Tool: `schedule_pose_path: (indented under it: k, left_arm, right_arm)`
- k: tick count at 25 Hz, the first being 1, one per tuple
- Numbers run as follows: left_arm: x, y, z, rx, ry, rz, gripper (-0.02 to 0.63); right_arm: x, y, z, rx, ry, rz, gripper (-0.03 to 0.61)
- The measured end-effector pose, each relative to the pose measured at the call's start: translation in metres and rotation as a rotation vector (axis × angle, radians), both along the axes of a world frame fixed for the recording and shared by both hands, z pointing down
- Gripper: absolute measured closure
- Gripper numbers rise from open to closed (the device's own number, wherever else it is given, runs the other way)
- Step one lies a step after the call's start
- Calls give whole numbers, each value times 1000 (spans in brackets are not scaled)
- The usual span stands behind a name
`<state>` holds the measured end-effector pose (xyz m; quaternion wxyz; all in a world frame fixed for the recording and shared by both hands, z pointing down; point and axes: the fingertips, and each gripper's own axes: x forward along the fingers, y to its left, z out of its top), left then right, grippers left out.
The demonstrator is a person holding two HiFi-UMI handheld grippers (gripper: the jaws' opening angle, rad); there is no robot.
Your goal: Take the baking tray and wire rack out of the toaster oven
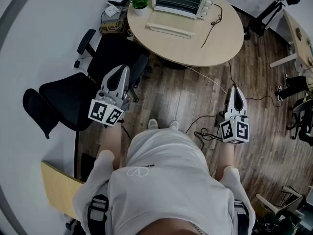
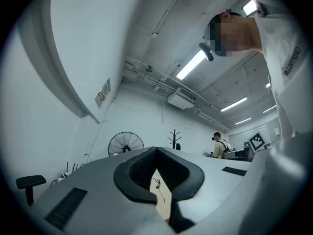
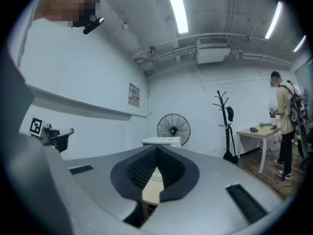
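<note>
Your left gripper and right gripper are both closed and empty. The toaster oven sits far ahead on the table, the baking tray and wire rack probably still inside. Reach in with closed jaws and you'll shove them deeper.

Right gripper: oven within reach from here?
Probably not: the right gripper hangs by the waist, well short of the table, and the oven sits at the table's far edge. Only floor with cables lies between, so stepping forward should do.
</note>
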<state>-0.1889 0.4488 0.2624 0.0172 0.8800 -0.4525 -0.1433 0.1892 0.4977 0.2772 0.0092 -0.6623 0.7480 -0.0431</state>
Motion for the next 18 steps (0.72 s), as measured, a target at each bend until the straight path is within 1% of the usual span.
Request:
schedule_pose_path:
  k: [7,13,18]
  left_arm:
    - [-10,-6,2,-6,14,16,612]
    - [-21,-12,12,-18,38,52,612]
    - [-24,-17,21,-22,50,103,612]
  right_arm:
    - [-12,-5,-1,-7,7,5,584]
    - [-27,-12,-1,3,-53,38,583]
    - [-49,-20,4,4,-20,42,583]
